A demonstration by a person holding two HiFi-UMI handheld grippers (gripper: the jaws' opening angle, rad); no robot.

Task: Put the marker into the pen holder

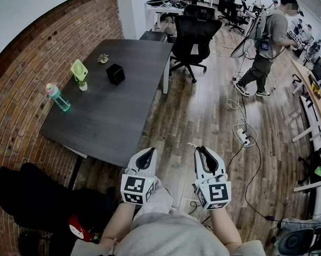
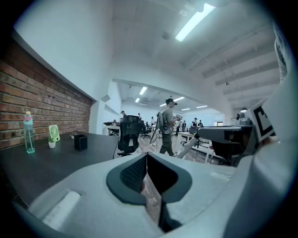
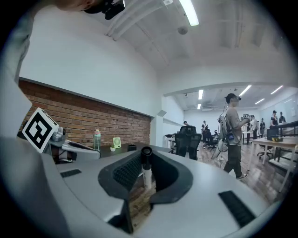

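Marker (image 3: 146,168), white with a black cap, stands up, pinched between the two jaws of the right gripper (image 3: 146,158). The left gripper (image 2: 147,157) has its jaws pressed together with nothing in them. Both are held low over the wood floor (image 1: 203,116), just off the near edge of the dark table (image 1: 113,123). Far up the table sits the black pen holder (image 1: 115,73), near a small green thing (image 1: 79,72) and a bottle (image 1: 57,96). A brick wall (image 1: 26,67) runs beside the table. A black chair (image 1: 194,34) and a person (image 1: 263,47) are farther back.
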